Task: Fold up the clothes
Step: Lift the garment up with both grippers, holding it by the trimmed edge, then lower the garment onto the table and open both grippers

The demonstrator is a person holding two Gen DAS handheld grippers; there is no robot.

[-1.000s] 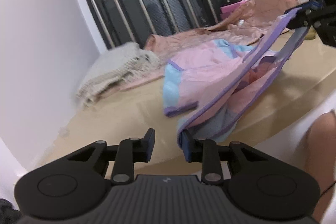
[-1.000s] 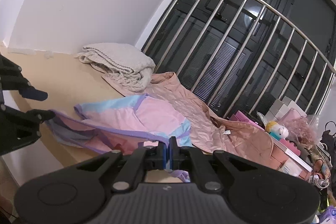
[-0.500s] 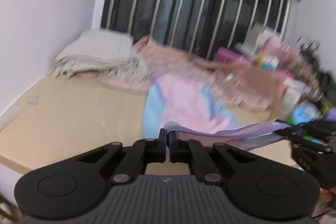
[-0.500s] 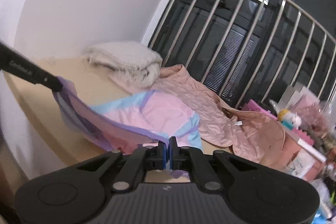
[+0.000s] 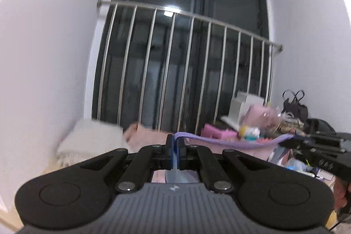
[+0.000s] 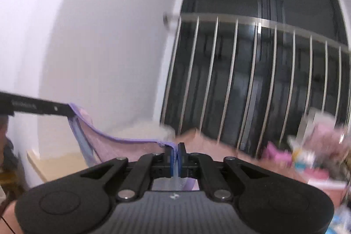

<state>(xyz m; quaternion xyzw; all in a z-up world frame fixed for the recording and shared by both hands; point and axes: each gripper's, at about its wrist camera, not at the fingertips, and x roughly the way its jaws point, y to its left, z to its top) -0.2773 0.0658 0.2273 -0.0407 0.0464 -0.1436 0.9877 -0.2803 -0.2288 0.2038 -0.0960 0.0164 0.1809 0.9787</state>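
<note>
A pink garment with purple trim (image 5: pixel 230 143) hangs in the air between my two grippers. My left gripper (image 5: pixel 175 142) is shut on one end of its purple hem. My right gripper (image 6: pixel 174 151) is shut on the other end, and the hem (image 6: pixel 122 138) sags between them with pink cloth hanging below. In the left wrist view the right gripper (image 5: pixel 291 142) shows at the right edge; in the right wrist view the left gripper (image 6: pixel 68 110) shows at the left. Both views are blurred.
A folded cream blanket (image 5: pixel 90 139) and a pink quilted garment (image 5: pixel 149 137) lie on the beige table (image 6: pixel 57 165) under a steel railing (image 5: pixel 188 71). Boxes, toys and bags (image 5: pixel 258 124) crowd the right end.
The left gripper closed on the purple hem. Both grippers then lifted the garment off the table, and both views tilted up toward the window.
</note>
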